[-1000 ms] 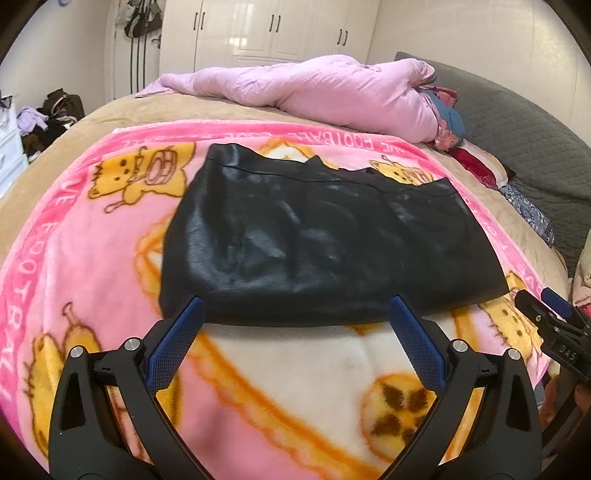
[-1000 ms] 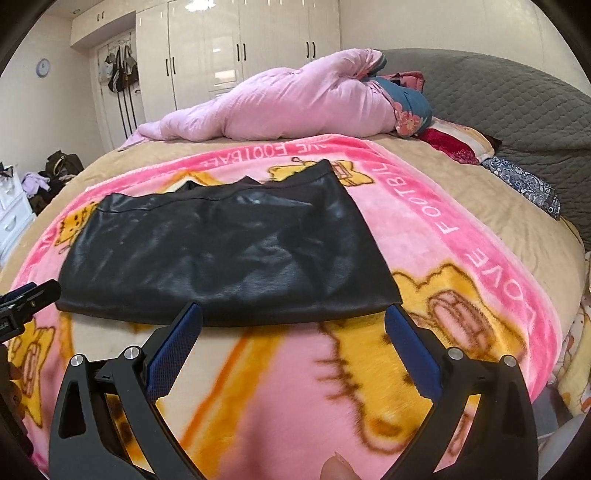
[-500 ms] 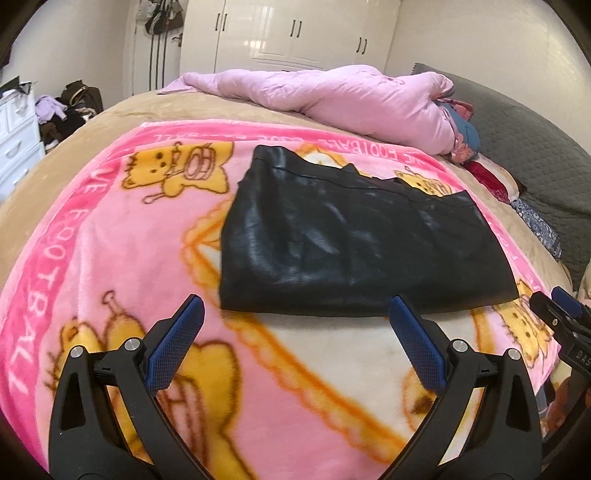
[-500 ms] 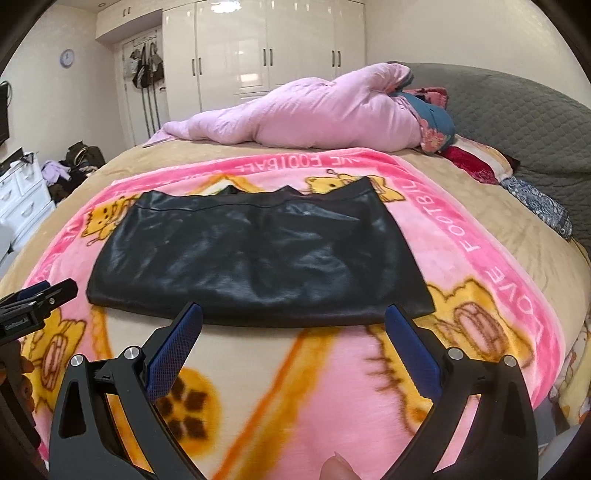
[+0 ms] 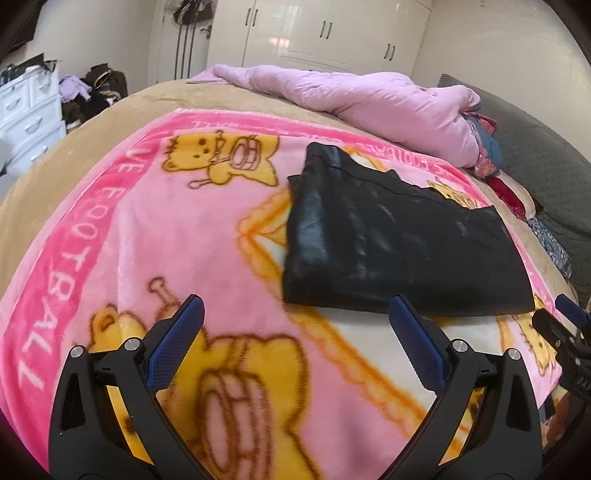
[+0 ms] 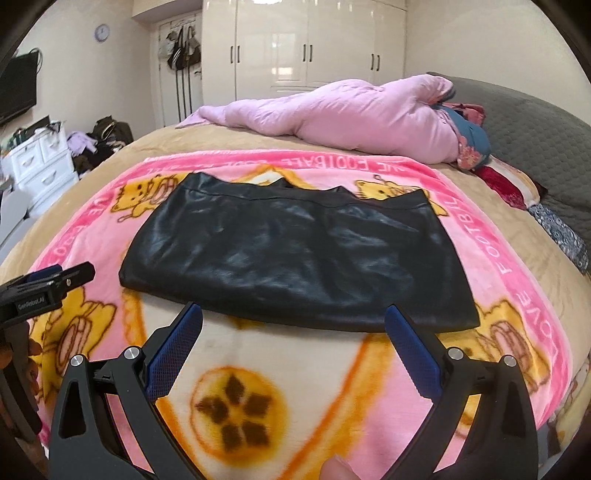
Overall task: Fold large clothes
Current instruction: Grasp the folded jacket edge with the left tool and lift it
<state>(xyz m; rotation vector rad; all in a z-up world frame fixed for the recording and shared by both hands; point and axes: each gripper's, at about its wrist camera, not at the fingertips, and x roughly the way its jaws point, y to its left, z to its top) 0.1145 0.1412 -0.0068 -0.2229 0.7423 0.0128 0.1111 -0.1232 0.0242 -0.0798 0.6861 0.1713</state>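
Swinging leftward, the left gripper [image 5: 295, 321] now sees the black garment [image 6: 295, 254] off to its right, blurred. Both it and the right gripper [image 6: 293, 328] hang spread and empty above the blanket's [image 6: 517, 258] near edge; the garment lies flat mid-blanket, its far edge rumpled.

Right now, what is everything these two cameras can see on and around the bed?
black garment: one, shiny black, lying flat on the blanket.
cartoon blanket: one, pink with yellow figures, spread on the bed.
bed cover: one, tan, beneath the blanket.
pink duvet: one, pale pink, bunched at the far side.
headboard: one, grey quilted, right.
wardrobe: one, white, far wall.
drawer unit: one, white, left.
wall clock: one, left wall.
left gripper: one, black with blue pads, open, empty.
right gripper: one, same colours, open, empty.
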